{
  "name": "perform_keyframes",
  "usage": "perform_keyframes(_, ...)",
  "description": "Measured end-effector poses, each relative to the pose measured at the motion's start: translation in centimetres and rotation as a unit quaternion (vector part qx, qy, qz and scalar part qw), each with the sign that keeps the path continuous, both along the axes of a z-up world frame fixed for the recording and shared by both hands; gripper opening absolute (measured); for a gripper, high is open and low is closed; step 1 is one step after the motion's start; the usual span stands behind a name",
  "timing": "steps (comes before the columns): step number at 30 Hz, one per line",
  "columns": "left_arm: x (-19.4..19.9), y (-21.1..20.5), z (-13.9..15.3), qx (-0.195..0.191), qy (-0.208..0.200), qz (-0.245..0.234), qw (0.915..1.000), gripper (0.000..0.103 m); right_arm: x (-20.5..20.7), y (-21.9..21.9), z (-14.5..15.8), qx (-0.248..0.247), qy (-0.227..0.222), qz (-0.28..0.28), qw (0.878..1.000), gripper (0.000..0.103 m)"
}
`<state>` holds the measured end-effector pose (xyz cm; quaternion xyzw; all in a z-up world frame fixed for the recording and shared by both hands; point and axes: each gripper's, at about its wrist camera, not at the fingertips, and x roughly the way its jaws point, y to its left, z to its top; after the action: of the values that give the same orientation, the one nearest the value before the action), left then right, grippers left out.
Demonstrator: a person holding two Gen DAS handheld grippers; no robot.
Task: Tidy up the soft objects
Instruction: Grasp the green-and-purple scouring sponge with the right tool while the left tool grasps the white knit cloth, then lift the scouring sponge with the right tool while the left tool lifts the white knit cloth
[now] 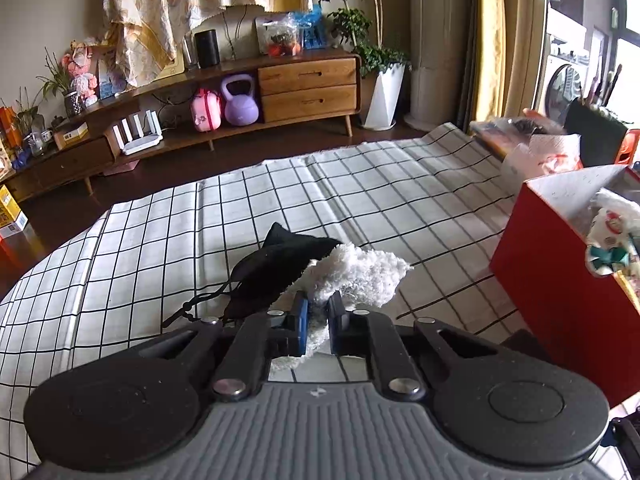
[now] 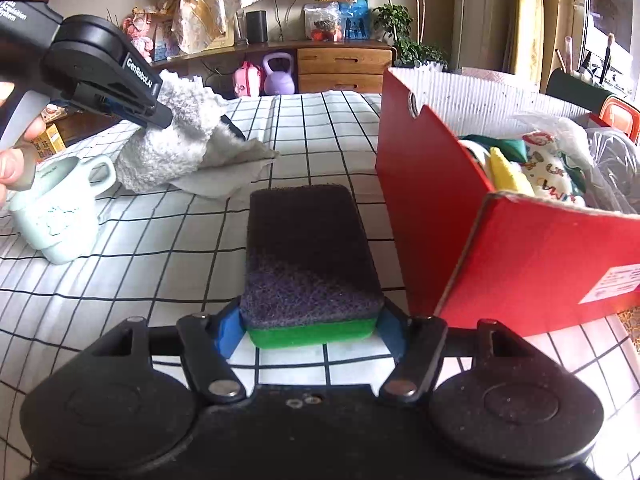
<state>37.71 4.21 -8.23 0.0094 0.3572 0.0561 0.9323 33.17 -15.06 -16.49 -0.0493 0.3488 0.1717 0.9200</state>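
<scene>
My left gripper [image 1: 318, 310] is shut on a fluffy white towel [image 1: 360, 276], lifted just above the checked tablecloth; it also shows in the right wrist view [image 2: 176, 144], with the left gripper [image 2: 160, 118] on it. A black drawstring pouch [image 1: 276, 268] lies just behind the towel. My right gripper [image 2: 310, 320] is shut on a green sponge with a dark scouring top [image 2: 308, 248], beside the red box [image 2: 440, 208]. The red box [image 1: 552, 292] holds several soft items.
A pale mint mug [image 2: 56, 208] stands on the cloth at the left, below the left gripper. The checked tablecloth [image 1: 360, 192] covers the table. A wooden sideboard [image 1: 308, 88] with clutter stands beyond. Bags [image 1: 536, 148] lie behind the box.
</scene>
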Motion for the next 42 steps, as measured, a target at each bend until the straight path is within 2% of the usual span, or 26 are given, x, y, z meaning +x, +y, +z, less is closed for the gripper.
perform_keyframes(12, -3.0, -1.1, 3.6, -0.035, -0.022, -0.017, 0.999, 0.006, -4.3, -2.6, 3.8, 0.016, -0.022, 0.035, 0.999, 0.067)
perform_keyframes(16, -4.2, -1.8, 4.5, -0.03, -0.029, -0.03, 0.9987, 0.006, -5.2, -4.0, 4.9, 0.017, -0.023, 0.042, 0.999, 0.067)
perform_keyframes(21, -4.7, -2.7, 3.9, -0.051, -0.009, -0.063, 0.9967, 0.007, -6.0, -5.4, 5.1, 0.023, -0.019, 0.041, 0.999, 0.067)
perform_keyframes(28, -4.1, -3.6, 1.7, -0.063, 0.016, -0.07, 0.9954, 0.009, -6.6, -6.0, 4.1, 0.022, -0.009, 0.06, 0.998, 0.067)
perform_keyframes(29, -3.9, -3.6, 1.2, -0.064, 0.018, -0.068, 0.9955, 0.011, -6.6, -5.9, 3.9, 0.022, -0.007, 0.063, 0.998, 0.067)
perform_keyframes(30, -3.7, -3.6, 0.7, -0.064, 0.022, -0.067, 0.9955, 0.02, -6.5, -6.0, 3.7, 0.022, -0.005, 0.065, 0.998, 0.067)
perform_keyframes(32, -3.2, -3.6, -0.2, -0.063, 0.03, -0.066, 0.9954, 0.047, -6.1, -6.1, 3.2, 0.027, 0.003, 0.065, 0.998, 0.067)
perform_keyframes(33, -3.0, -3.6, -0.6, -0.062, 0.033, -0.066, 0.9953, 0.077, -6.0, -6.1, 3.0, 0.029, 0.007, 0.065, 0.997, 0.067)
perform_keyframes(34, -2.8, -3.6, -0.9, -0.058, 0.032, -0.063, 0.9958, 0.088, -5.8, -6.1, 2.8, 0.03, 0.01, 0.065, 0.997, 0.067)
perform_keyframes(36, -2.7, -3.7, -1.5, -0.052, 0.022, -0.056, 0.9968, 0.088, -5.6, -6.1, 2.4, 0.032, 0.015, 0.066, 0.997, 0.067)
perform_keyframes(42, -0.4, -3.7, -4.0, -0.038, 0.041, -0.041, 0.9976, 0.088, -4.9, -6.2, 1.2, 0.031, 0.029, 0.068, 0.997, 0.067)
